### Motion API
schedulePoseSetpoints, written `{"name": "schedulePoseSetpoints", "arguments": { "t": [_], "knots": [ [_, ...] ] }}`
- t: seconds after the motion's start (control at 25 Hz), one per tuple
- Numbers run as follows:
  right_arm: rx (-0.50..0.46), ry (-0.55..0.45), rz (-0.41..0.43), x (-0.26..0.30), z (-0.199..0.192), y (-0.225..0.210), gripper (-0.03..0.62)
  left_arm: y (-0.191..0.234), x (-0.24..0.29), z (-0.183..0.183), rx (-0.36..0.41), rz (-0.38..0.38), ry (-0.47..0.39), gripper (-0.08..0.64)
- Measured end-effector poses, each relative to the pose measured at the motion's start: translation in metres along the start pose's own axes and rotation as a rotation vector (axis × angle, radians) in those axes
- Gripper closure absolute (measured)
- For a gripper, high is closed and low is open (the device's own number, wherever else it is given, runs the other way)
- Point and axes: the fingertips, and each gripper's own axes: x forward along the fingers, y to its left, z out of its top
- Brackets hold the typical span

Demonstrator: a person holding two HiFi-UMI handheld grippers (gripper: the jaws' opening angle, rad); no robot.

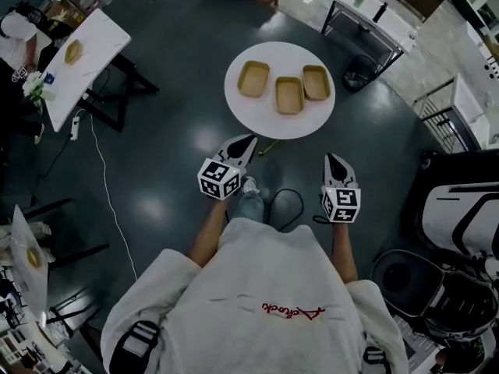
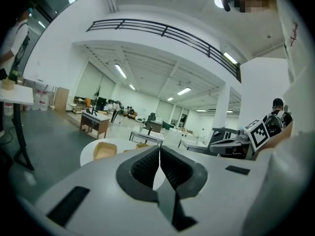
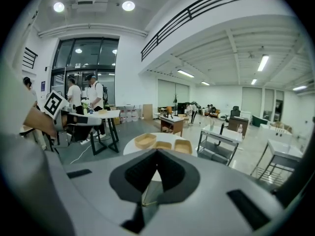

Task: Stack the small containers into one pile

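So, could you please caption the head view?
Left claw and right claw shut before round table holding three separate containers.

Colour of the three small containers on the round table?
Tan. The containers show best in the head view.

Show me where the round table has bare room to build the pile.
Bare top lies along the round table's near rim, in front of the middle container, and along the far rim behind all three. The centre band is crowded: left container, middle and right container sit side by side, narrow gaps between.
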Motion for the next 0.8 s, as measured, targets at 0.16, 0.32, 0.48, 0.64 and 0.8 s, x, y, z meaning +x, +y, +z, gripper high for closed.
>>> {"name": "schedulePoseSetpoints", "arguments": {
  "t": [0.16, 0.32, 0.48, 0.64, 0.8],
  "knots": [
    [0.005, -0.001, -0.025, 0.03, 0.022, -0.005, 0.572, 0.026, 0.022, 0.019, 0.006, -0.031, 0.006, 0.545],
    [0.008, 0.001, -0.038, 0.057, 0.038, -0.006, 0.572, 0.053, 0.038, 0.035, 0.017, -0.047, 0.009, 0.545],
    [0.01, 0.001, -0.048, 0.08, 0.049, -0.005, 0.572, 0.076, 0.049, 0.047, 0.02, -0.055, 0.011, 0.545],
    [0.012, 0.003, -0.056, 0.098, 0.058, -0.003, 0.572, 0.093, 0.059, 0.054, 0.022, -0.069, 0.019, 0.545],
    [0.016, -0.008, -0.066, 0.11, 0.064, -0.001, 0.572, 0.102, 0.066, 0.058, 0.037, -0.093, 0.027, 0.545]
  ]
}}
